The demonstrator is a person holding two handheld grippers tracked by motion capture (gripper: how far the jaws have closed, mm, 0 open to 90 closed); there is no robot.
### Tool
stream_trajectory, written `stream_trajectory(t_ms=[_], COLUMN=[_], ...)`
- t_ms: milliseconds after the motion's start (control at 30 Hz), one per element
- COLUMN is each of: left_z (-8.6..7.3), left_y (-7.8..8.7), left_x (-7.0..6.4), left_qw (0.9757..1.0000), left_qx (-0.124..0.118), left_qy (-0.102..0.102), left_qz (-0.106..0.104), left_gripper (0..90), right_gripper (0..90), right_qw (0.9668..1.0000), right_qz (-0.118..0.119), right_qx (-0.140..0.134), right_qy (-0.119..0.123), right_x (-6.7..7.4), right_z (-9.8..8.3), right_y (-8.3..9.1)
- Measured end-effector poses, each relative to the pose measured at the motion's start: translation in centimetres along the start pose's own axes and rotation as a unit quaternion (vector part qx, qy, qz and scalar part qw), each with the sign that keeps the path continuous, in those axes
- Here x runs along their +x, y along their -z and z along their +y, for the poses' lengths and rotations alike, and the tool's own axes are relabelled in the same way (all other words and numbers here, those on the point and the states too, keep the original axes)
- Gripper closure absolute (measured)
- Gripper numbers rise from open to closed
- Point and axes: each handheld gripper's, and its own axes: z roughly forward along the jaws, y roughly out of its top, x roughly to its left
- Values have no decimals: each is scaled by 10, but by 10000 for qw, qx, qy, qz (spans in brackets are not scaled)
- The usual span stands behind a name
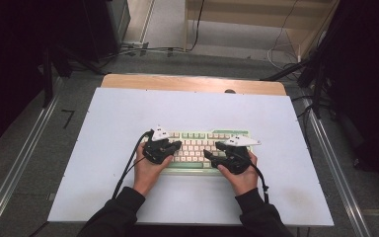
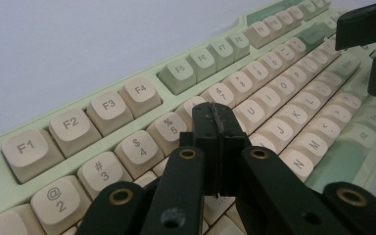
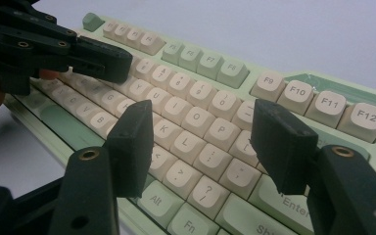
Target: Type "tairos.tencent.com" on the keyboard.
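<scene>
Centrally placed on the white desk (image 1: 128, 108), nearer its front edge than its back: a pale green keyboard (image 1: 197, 170) with cream keys, long side parallel to the desk's front edge. Left of the keyboard, broad bare white surface out to the desk's left edge; right of it, a similar bare stretch to the right edge. Behind the keyboard, more open white surface, then a strip of bare wood at the desk's far edge. In front of the keyboard, a narrower band, crossed by two dark sleeves.

Over the keyboard's left end, the left gripper (image 1: 176, 145) — jaws pressed fully together, nothing between them, tips just above the number row near the 5 and 6 keys in the left gripper view (image 2: 219, 128). Whether touching a key, cannot tell. Beyond the keyboard's top row in that view, plain desk, clear to the frame's edge.

Over the keyboard's right end, the right gripper (image 1: 211, 149) — jaws standing fairly wide, nothing clamped, spanning roughly from the K column to the bracket keys in the right gripper view (image 3: 203, 147), hovering above the letter rows. Left gripper also visible there (image 3: 112, 62), at the keyboard's far-left keys, well apart from the right one.

Between the two, the keyboard's middle keys uncovered.
</scene>
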Motion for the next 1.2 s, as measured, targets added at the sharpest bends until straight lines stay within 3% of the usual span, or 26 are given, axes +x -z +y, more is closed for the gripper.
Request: stream_trajectory(t_ms=[200,667,900,1200], left_z=[0,2,2,-2], left_y=[-1,11,19,23], left_x=[-1,-2,4,12], left_qw=[10000,9998,9995,9994], left_qx=[72,-144,-256,-195], left_qy=[-39,61,192,237], left_qz=[4,-118,-57,128], left_gripper=[900,900,900,900], right_gripper=[400,400,400,400], right_qw=[10000,10000,10000,9999], right_qz=[-4,36,75,97], right_qx=[2,17,8,20], right_qy=[-2,23,47,69], right_x=[0,1,3,3], right_z=[0,1,3,3], right_y=[0,-2,-4,-5])
